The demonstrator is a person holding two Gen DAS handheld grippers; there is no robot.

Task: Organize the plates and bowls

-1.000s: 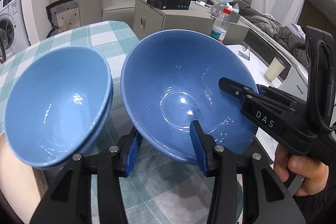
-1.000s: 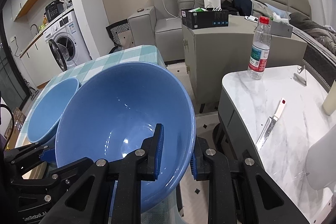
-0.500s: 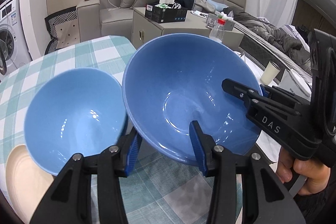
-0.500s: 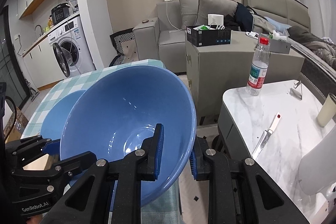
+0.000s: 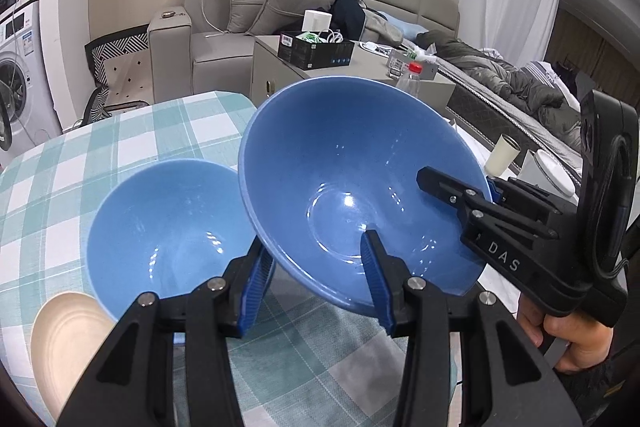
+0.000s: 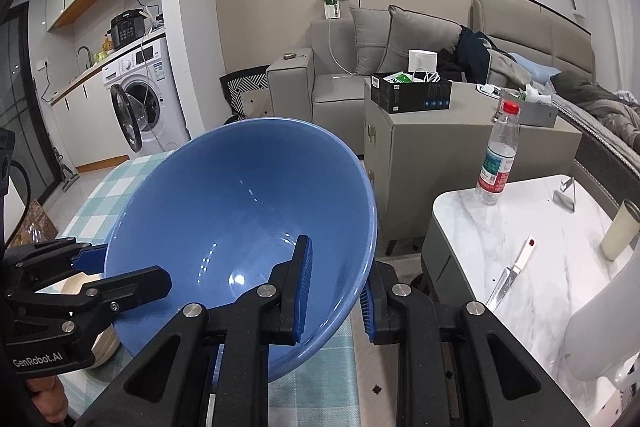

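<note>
A large blue bowl [image 5: 352, 183] hangs tilted above the checked table [image 5: 120, 143], held by both grippers. My left gripper [image 5: 316, 279] is shut on its near rim, one finger inside and one outside. My right gripper [image 6: 334, 287] is shut on the opposite rim of the same bowl [image 6: 240, 211]; it shows in the left wrist view [image 5: 460, 187] at the right. A second blue bowl [image 5: 168, 231] sits on the table below and to the left. A cream plate [image 5: 64, 343] lies at the lower left.
A white marble side table [image 6: 540, 267] stands to the right with a water bottle [image 6: 500, 159], a knife [image 6: 512, 275] and a cream cup [image 6: 620, 231]. A grey cabinet [image 6: 440, 143] and sofa stand behind. A washing machine [image 6: 136, 107] is at the far left.
The held bowl has risen with both grippers. The second blue bowl and the table now lie further below, and more of the cream plate shows.
</note>
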